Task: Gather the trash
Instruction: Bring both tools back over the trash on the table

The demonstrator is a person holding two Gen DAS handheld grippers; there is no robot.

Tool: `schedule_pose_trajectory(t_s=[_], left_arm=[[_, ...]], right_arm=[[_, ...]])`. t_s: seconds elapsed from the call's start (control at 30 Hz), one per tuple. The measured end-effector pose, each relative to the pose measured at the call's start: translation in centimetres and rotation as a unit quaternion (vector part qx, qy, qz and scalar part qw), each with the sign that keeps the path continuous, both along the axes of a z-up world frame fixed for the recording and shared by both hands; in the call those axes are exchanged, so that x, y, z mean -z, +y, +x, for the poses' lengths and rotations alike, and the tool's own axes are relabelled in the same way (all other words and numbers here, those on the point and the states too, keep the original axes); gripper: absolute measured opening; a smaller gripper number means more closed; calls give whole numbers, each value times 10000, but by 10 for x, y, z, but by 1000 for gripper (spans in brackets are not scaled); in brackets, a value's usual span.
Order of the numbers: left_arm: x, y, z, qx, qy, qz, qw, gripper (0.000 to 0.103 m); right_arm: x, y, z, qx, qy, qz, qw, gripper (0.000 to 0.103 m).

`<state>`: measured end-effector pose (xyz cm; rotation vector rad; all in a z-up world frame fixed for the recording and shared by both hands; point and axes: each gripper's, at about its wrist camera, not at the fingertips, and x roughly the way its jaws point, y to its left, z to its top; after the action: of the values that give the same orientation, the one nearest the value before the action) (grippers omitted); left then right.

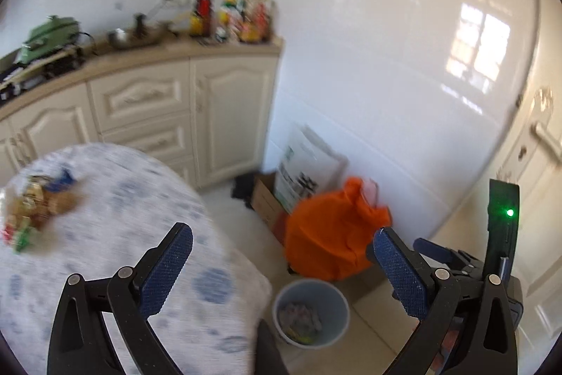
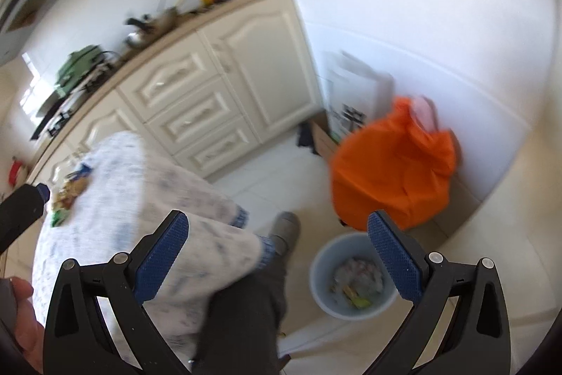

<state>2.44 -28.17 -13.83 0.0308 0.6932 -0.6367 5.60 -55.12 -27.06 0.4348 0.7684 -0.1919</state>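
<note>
Left gripper (image 1: 281, 264) and right gripper (image 2: 277, 246) both spread wide and hold nothing, wrappers (image 1: 33, 209) on the table (image 1: 140, 234) ahead-left, bin (image 2: 351, 276) below between the right jaws.

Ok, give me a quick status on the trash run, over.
Left gripper open, right gripper open, both empty. Wrapper pile on the table, untouched. Blue bin on the floor, partly filled. Nothing blocking the wrappers.
</note>
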Motion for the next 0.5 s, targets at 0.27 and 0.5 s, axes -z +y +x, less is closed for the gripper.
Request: schedule_pose_trajectory(t_s=[0.27, 0.5], left_arm=[[-33, 112, -32, -697, -567, -240, 9957, 102], [-46, 190, -56, -1407, -1048, -200, 9843, 102]], right_arm=[[-59, 74, 23, -620, -560, -290, 9961, 103], [-103, 148, 32, -1207, -1059, -610, 9851, 103]])
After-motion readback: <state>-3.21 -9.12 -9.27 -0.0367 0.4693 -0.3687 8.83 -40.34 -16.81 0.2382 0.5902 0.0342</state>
